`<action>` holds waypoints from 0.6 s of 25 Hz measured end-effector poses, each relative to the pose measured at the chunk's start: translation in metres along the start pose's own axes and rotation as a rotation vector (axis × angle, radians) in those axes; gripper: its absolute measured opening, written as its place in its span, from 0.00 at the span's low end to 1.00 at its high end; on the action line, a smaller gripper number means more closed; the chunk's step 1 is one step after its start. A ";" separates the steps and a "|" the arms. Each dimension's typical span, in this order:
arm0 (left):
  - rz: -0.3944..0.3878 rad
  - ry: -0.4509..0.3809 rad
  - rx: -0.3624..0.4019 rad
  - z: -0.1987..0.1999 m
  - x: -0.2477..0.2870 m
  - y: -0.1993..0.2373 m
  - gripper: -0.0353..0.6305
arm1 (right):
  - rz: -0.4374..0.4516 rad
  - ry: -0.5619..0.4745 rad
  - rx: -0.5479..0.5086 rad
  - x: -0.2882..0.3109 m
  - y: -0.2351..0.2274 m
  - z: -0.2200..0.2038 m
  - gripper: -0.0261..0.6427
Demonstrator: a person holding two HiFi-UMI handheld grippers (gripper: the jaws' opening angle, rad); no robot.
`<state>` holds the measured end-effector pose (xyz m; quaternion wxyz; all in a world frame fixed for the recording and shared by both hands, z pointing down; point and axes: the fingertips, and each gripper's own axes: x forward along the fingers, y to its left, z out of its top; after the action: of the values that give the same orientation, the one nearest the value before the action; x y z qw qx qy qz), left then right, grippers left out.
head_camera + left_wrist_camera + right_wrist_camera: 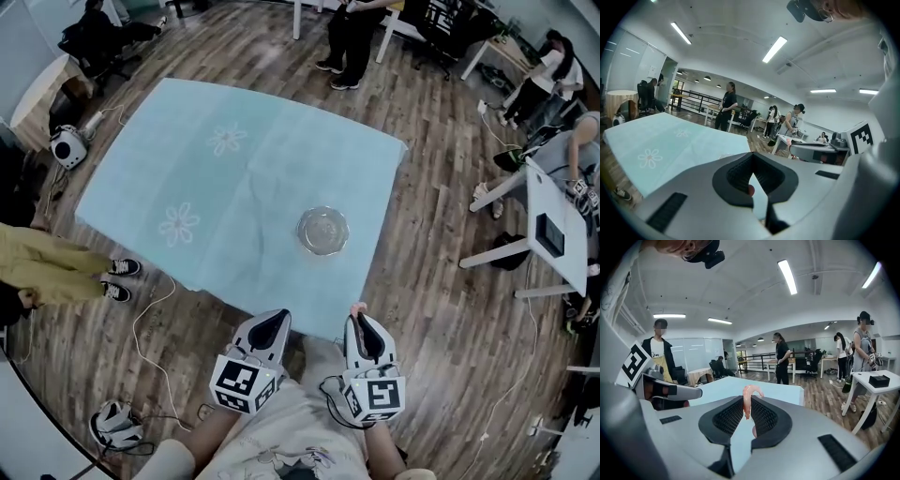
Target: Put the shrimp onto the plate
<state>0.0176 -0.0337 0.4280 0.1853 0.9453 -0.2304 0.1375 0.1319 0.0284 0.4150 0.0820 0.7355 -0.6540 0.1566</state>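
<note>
A clear glass plate [322,230] sits on the pale blue tablecloth [234,187], toward its near right side. A pink curled shrimp [749,398] is pinched between the jaws of my right gripper [746,405], its tail sticking up above them. In the head view the shrimp [357,308] shows at the tip of the right gripper [360,321], just off the table's near edge and well short of the plate. My left gripper [277,319] hangs beside it, shut with nothing in it [751,174].
The cloth has two white flower prints [179,225]. A white desk [548,220] stands to the right. People stand beyond the table's far edge [352,42] and at the left [56,272]. Cables and a white device [67,146] lie on the wood floor.
</note>
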 end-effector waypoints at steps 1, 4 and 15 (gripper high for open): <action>0.012 0.003 -0.002 0.003 0.008 0.001 0.05 | 0.011 0.007 -0.001 0.007 -0.008 0.001 0.14; 0.045 0.010 0.000 0.010 0.034 0.002 0.05 | 0.065 0.028 -0.011 0.030 -0.026 0.003 0.14; 0.168 0.059 -0.021 0.007 0.109 0.009 0.05 | 0.243 0.091 -0.056 0.105 -0.071 -0.006 0.14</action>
<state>0.1073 -0.0859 0.4620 0.1894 0.9162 -0.3050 0.1778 0.2116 -0.0581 0.4620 0.1125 0.6403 -0.7381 0.1803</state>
